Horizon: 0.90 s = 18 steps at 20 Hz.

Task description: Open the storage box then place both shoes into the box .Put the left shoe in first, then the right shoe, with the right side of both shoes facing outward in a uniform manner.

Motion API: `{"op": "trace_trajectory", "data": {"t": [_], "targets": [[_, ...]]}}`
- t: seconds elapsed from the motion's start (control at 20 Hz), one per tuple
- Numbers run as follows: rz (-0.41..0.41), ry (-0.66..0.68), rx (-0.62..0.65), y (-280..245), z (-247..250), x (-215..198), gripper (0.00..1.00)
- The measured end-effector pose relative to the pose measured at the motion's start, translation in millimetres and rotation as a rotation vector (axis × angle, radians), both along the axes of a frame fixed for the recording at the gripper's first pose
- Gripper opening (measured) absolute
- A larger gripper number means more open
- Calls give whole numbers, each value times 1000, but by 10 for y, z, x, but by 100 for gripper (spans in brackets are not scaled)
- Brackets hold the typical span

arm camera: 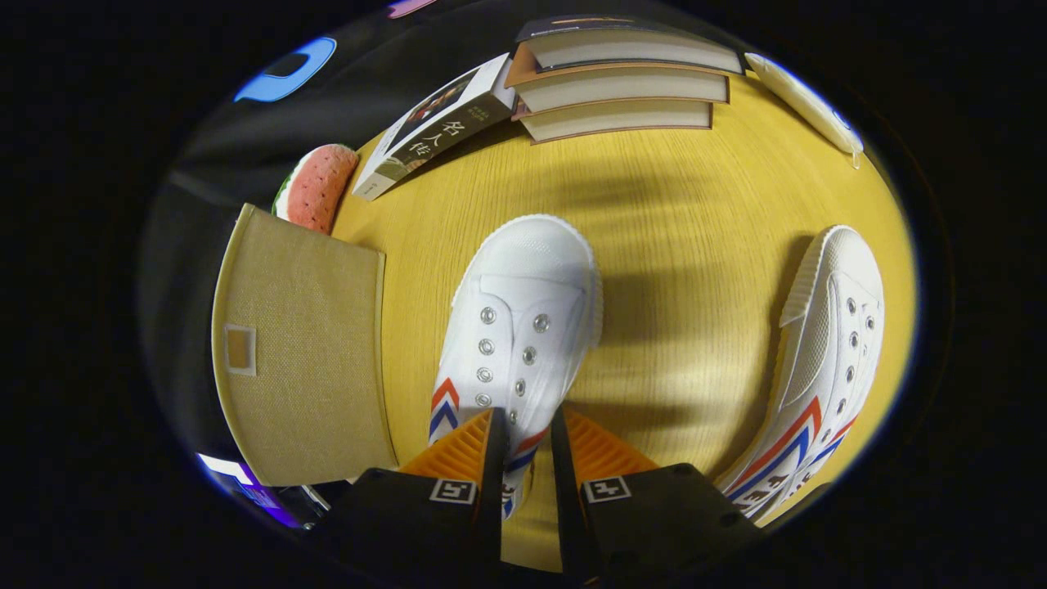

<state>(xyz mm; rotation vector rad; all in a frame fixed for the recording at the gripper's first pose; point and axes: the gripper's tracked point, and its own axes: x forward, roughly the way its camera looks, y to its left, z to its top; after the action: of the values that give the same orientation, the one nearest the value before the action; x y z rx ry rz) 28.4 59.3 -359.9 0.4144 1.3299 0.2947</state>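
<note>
Gripper point(525, 438): fingers drawn close together, clamped on the heel end of the white sneaker point(517, 327) — both fingers press its sides.
Held sneaker: toe points away from the fingers, over the yellow wooden table point(679, 204); red and blue stripes show on its side by the fingers.
Second sneaker point(822, 368): lies on its side on the table, well apart, off to the right of the fingers.
Storage box point(298, 352): beige fabric, left of the held shoe, lid closed.
Beyond: a stack of three books point(622, 90), a leaning book point(438, 127), a watermelon-slice cushion point(315, 186).
Hard to tell: the held shoe's heel is hidden between the fingers — which shoe is left or right is unclear.
</note>
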Motion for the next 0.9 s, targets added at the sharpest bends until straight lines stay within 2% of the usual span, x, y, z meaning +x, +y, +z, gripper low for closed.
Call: {"op": "trace_trajectory", "data": {"t": [0.15,0.2,0.25,0.5,0.9], "targets": [[-84,56,50,-3,7,-3,12],[-121,75,70,-24,45,7,12],[-120,86,83,-9,13,-14,7],[-125,65,77,-23,115,1,7],[-148,15,118,-72,707,-138,7]]}}
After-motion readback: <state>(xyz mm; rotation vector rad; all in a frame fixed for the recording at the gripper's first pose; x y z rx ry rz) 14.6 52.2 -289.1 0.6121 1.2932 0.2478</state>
